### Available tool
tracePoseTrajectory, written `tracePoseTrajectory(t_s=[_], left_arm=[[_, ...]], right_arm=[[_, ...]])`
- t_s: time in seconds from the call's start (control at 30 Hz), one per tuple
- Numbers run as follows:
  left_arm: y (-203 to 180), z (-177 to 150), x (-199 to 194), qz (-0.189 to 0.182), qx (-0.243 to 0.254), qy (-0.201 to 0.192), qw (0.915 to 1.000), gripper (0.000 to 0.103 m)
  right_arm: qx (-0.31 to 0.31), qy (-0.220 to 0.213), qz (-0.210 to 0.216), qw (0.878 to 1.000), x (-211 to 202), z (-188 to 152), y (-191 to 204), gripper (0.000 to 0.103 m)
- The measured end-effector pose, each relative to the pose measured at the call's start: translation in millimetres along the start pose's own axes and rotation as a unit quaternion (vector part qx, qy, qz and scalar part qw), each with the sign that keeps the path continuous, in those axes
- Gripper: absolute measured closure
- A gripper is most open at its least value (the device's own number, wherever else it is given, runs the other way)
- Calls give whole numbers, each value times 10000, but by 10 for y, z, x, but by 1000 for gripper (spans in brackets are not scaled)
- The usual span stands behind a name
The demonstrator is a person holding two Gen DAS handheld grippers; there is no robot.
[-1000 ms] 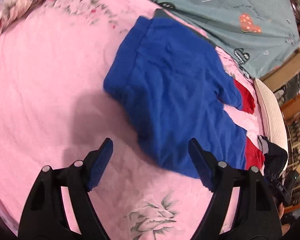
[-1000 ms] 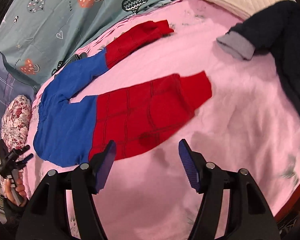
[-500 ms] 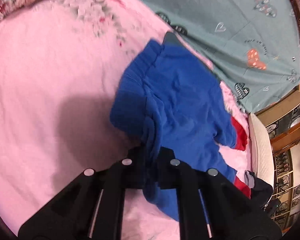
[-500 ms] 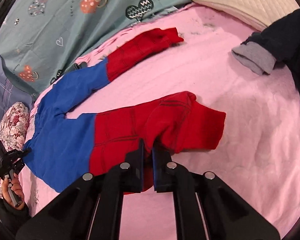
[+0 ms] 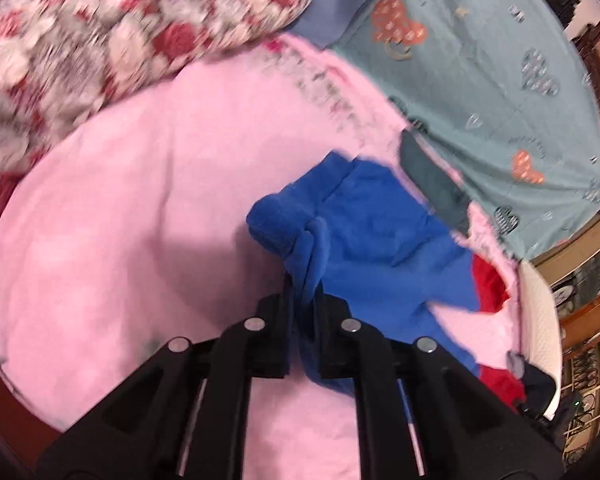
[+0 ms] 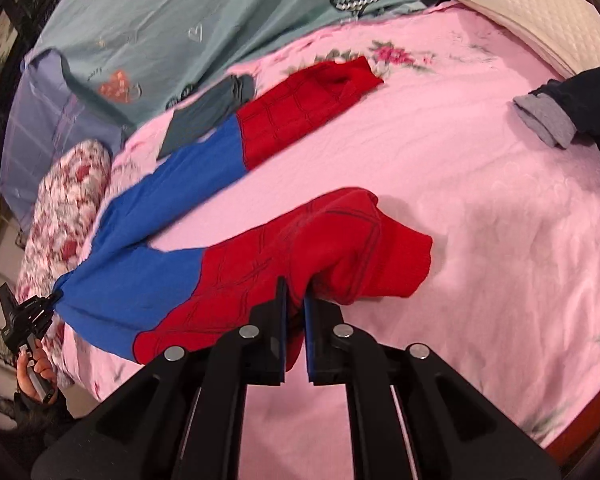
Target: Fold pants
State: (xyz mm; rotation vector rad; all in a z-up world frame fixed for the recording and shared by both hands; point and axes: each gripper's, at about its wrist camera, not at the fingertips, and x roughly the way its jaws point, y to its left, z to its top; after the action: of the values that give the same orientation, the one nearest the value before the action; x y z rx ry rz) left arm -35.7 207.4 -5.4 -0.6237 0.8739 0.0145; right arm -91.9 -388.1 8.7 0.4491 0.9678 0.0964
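The pants lie spread across the pink bedsheet, blue at the waist end and red with a dark web pattern on the lower legs. The left gripper is clenched on a bunched fold of blue fabric at the waist end, which rises from between its closed fingers toward 12 o'clock in the left wrist view; the rest of the blue cloth spreads away toward 2 o'clock, with red leg ends showing at about 3 and 4 o'clock. The right gripper is pinched shut on the red lower part of the near leg, and the cloth humps up just beyond the fingertips, its cuff hanging toward 3 o'clock. The far leg lies flat on the sheet toward 12 o'clock, well apart from the near one, its red cuff close to a flower print. In the right wrist view the left gripper appears at 9 o'clock, gripping the blue corner. A floral pillow sits at 10 o'clock in the left view, a teal blanket with hearts at 1 o'clock. A cream pillow and a dark garment with a grey cuff lie at 2 o'clock in the right view.
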Motion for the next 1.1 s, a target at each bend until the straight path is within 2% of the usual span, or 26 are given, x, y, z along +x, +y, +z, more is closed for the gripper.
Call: tracePoseTrajectory(t_s=[0.1, 0.13, 0.17, 0.2, 0.23, 0.3, 0.33, 0.4, 0.5, 0.6, 0.63, 0.67, 0.7, 0.73, 0.8, 0.87, 0.97, 1.0, 1.03, 1.07, 1.1], left_arm=[[142, -178, 145, 101, -152, 198, 9996, 80], [122, -216, 175, 101, -114, 203, 9997, 74], [85, -249, 182, 103, -34, 188, 9998, 59], [35, -284, 147, 102, 94, 116, 9998, 49], [-24, -294, 104, 128, 222, 17, 9997, 48], [-135, -288, -70, 214, 524, -295, 9980, 43], [-177, -283, -190, 244, 603, -504, 9966, 40], [-246, -261, -380, 209, 675, -858, 9938, 30], [-417, -279, -516, 58, 956, -1078, 9895, 26], [-588, -364, -371, -52, 1266, -848, 9883, 26], [-614, -379, -312, -74, 1298, -758, 9886, 26], [-647, -400, -238, -133, 1320, -627, 9892, 26], [-683, -428, -148, -182, 1355, -495, 9894, 25], [-712, -454, -75, -218, 1476, -429, 9879, 25], [-778, -486, 110, -190, 1590, -252, 9868, 24], [-832, -538, 272, -44, 1724, -116, 9850, 23], [-847, -599, 553, 134, 1832, 151, 9829, 23], [-832, -614, 639, 174, 1807, 241, 9831, 23], [-818, -624, 692, 213, 1783, 297, 9833, 22], [-804, -634, 724, 277, 1789, 291, 9830, 22], [-801, -642, 715, 314, 1832, 258, 9822, 22]], right_arm=[[128, 271, -198, 9994, 121, -86, -75, 95], [247, 283, -269, 9989, 132, -94, -119, 87], [280, 211, -333, 9988, 94, -102, -134, 82], [267, 72, -453, 9986, 27, -105, -146, 73], [175, -215, -672, 9974, -113, -96, -135, 63], [14, -806, -1108, 9906, -385, -82, -153, 51], [43, -998, -1209, 9876, -499, -58, -211, 49], [334, -985, -1117, 9883, -587, -35, -406, 48], [482, -421, -896, 9939, -324, -82, -570, 48], [329, -348, -761, 9960, 12, -138, -572, 51], [176, -336, -770, 9963, 131, -132, -545, 78], [27, -271, -548, 9981, 212, -121, -491, 92], [-106, -233, -464, 9986, 244, -117, -425, 92], [-279, -275, -627, 9973, 210, -123, -345, 94], [-844, -331, -923, 9916, 20, -99, -126, 94], [-1310, -539, -1413, 9798, -363, -27, 97, 94], [-1639, -507, -1781, 9690, -734, 60, 228, 92], [-1691, -380, -1930, 9658, -735, 89, 225, 83], [-1714, -159, -2123, 9619, -665, 117, 181, 63], [-1705, 137, -2424, 9550, -503, 135, 90, 56], [-1656, 285, -2678, 9487, -373, 139, -31, 54]])
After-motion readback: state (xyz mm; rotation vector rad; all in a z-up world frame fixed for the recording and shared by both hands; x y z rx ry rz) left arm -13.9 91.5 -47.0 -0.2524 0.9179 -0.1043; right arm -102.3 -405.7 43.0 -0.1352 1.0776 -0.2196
